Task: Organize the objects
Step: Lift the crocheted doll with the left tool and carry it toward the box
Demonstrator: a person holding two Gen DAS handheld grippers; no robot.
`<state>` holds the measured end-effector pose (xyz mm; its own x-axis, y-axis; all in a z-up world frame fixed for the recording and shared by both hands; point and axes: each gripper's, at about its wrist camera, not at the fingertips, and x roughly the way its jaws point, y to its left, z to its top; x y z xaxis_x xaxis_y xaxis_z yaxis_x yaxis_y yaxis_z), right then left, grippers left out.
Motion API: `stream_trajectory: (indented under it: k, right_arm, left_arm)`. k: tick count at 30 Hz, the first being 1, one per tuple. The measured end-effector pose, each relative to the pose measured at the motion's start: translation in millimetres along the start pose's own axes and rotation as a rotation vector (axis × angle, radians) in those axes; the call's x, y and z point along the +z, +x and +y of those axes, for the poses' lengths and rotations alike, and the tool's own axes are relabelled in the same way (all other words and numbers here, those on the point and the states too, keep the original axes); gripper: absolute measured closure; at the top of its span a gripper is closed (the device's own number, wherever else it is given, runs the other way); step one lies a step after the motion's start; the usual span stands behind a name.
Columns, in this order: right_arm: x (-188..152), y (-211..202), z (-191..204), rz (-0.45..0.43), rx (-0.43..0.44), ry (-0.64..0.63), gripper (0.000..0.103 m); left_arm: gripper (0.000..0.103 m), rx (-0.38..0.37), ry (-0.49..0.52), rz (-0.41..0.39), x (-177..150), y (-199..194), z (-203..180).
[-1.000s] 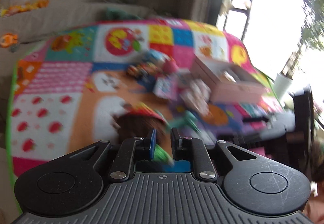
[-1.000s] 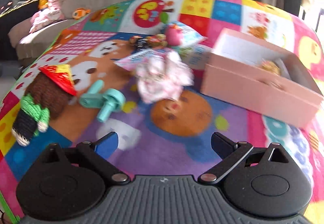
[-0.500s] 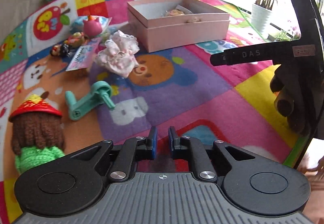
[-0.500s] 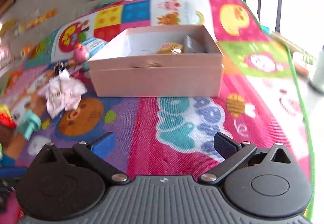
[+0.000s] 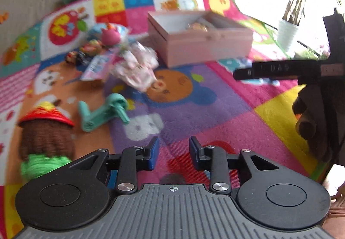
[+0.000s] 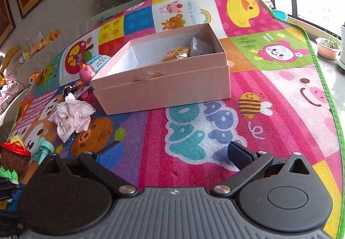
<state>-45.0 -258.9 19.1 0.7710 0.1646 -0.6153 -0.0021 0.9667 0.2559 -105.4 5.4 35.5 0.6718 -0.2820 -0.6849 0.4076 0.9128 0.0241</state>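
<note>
spread across the floor, a woven play mat of bright cartoon squares, with a green border along its right edge, carries everything; framed pictures hang on the wall beyond and potted plants stand by the window at right. near the mat's middle sits a pale pink cardboard box, rectangular and lidless, nested in a slightly wider tray of the same card, its near wall scuffed; inside, at the far right end, lie a yellow wrapped packet and a small white-grey item. left of the box the loose things cluster: a crumpled white-and-pink frilled cloth, a glossy pink bird-like figure beside a blue-and-white packet, a small dark figure, and, nearer, a smooth teal plastic toy with a tube shape. a knitted doll with brown yarn hair, a red hat and green yarn below lies closest at left. the left gripper hovers over bare mat, its blue-padded jaws parting with nothing between them. the right gripper stands spread wide and empty above the open pink and purple squares in front of the box, well apart from it, and shows at the right edge of the left wrist view with a hand on its handle.
</note>
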Motion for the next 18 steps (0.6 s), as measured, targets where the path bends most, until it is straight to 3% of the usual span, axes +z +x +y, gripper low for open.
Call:
stream_trajectory:
  k: [2,4,6,8,10,14,18]
  right_arm:
    - [-0.2,-0.2,-0.3,-0.003,0.001,0.002,0.000]
    - [-0.4,0.1,-0.3,-0.002,0.001,0.002,0.000]
    - [-0.7,0.5,0.9,-0.001,-0.001,-0.003,0.000]
    - [-1.2,0.3,2.1,0.000,-0.001,-0.012,0.000]
    - [-1.5,0.0,3.0,-0.001,-0.003,-0.017,0.000]
    - [-1.1,1.2,3.7,0.005,-0.008,-0.020,0.000]
    - [-1.8,2.8,7.9,0.013,-0.014,-0.041,0.000]
  left_arm:
    - [0.066,0.067,-0.024,-0.096,-2.7,-27.6,11.7]
    - [0.065,0.191,-0.070,-0.156,-4.6,-45.4,27.9]
    - [0.066,0.300,-0.131,-0.176,-6.3,-50.0,48.6]
    - [0.067,0.370,-0.183,-0.141,-6.7,-43.2,69.4]
    - [0.064,0.375,-0.195,-0.096,-8.0,-30.2,81.2]
    - [0.042,0.367,-0.175,-0.099,-9.7,-13.7,87.0]
    - [0.037,0.353,-0.236,-0.057,-11.8,3.1,99.0]
